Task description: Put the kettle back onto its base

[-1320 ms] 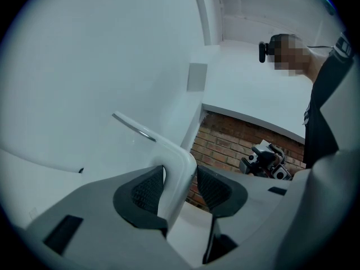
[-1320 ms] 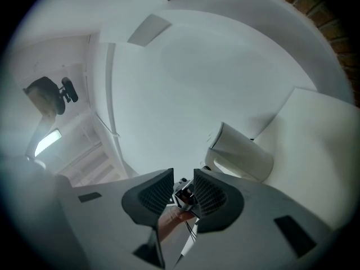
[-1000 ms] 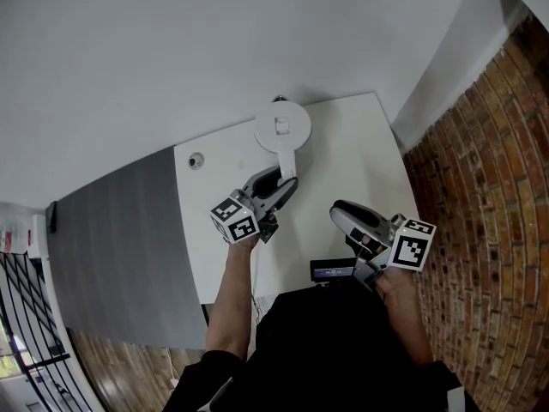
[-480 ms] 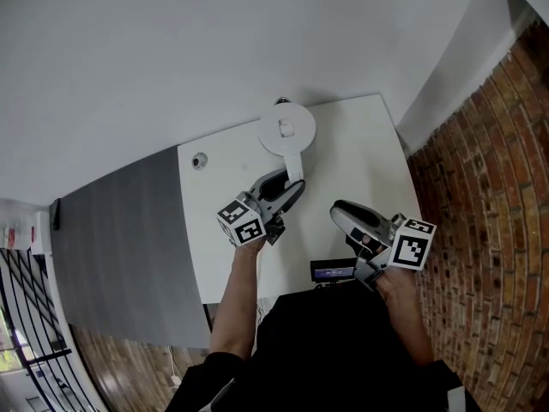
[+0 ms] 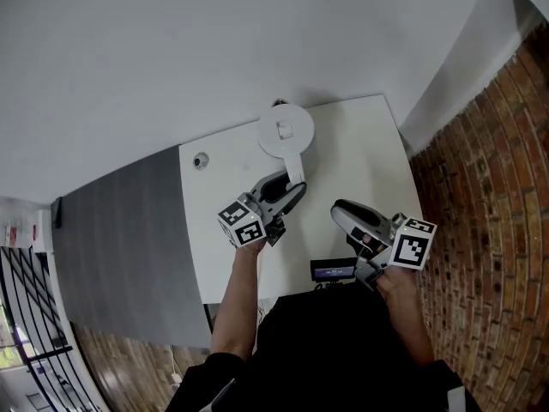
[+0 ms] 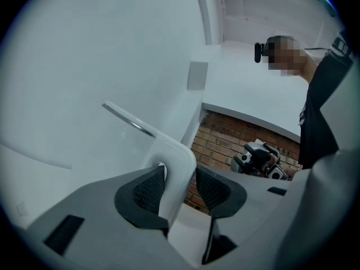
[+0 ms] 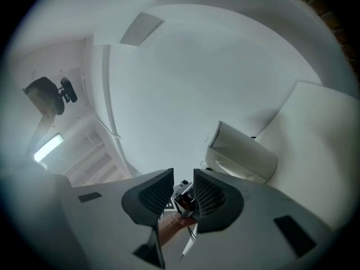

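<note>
- At the far middle of the worktop [image 5: 360, 144] stands the white kettle [image 5: 285, 130], lid up, its handle [image 5: 295, 168] pointing towards the near side.
- No base shows apart from it. Whether the kettle is seated on one, I cannot tell.
- Left tool [image 5: 290, 189] is closed on the handle, one ribbed pad against each side.
- Right tool [image 5: 341, 213] hangs near and to the right, well apart from the kettle. Its jaws stand narrowly apart with nothing between them.
- Risk: the body hides whatever is beneath it, so seating is blind. An off-centre set-down would likely leave the kettle perched and rocking.
- Risk: the only hold is on a smooth handle. The body's weight could swing it about the pads, and more so if water is inside.
- Risk: letting go before the kettle settles flat could tip it.
- Risk: the right tool is too far off to steady a wobble.
</note>
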Demonstrator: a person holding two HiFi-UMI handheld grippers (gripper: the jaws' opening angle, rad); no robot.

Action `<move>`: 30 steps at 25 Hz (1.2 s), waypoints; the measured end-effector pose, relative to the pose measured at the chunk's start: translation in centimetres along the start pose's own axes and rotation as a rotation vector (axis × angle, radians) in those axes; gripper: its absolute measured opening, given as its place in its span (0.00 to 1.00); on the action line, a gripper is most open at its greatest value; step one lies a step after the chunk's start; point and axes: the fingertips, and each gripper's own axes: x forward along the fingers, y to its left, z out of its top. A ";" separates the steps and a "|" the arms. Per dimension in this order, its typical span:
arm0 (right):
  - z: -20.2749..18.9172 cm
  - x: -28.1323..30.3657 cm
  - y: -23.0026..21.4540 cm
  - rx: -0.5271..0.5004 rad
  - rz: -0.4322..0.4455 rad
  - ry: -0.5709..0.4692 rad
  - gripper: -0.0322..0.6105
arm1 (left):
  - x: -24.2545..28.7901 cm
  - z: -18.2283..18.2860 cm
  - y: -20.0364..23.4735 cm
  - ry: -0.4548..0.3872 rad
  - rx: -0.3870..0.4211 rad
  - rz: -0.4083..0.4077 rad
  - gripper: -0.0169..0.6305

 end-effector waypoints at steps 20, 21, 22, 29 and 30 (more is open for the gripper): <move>-0.1 1.0 0.0 0.000 0.002 0.018 0.21 | -1.3 0.3 0.4 -0.019 0.014 0.003 0.32; -0.1 0.9 0.0 0.001 0.002 0.019 0.21 | -1.5 0.3 0.4 -0.024 0.017 0.010 0.32; -0.2 0.9 0.0 0.002 0.003 0.021 0.21 | -1.8 0.3 0.5 -0.030 0.020 0.017 0.32; -0.2 1.2 -0.4 0.019 0.024 0.039 0.21 | -4.4 0.1 0.2 -0.080 -0.038 0.118 0.32; -0.2 1.2 -0.5 0.024 0.029 0.042 0.21 | -4.9 -0.2 0.1 -0.085 -0.049 0.134 0.32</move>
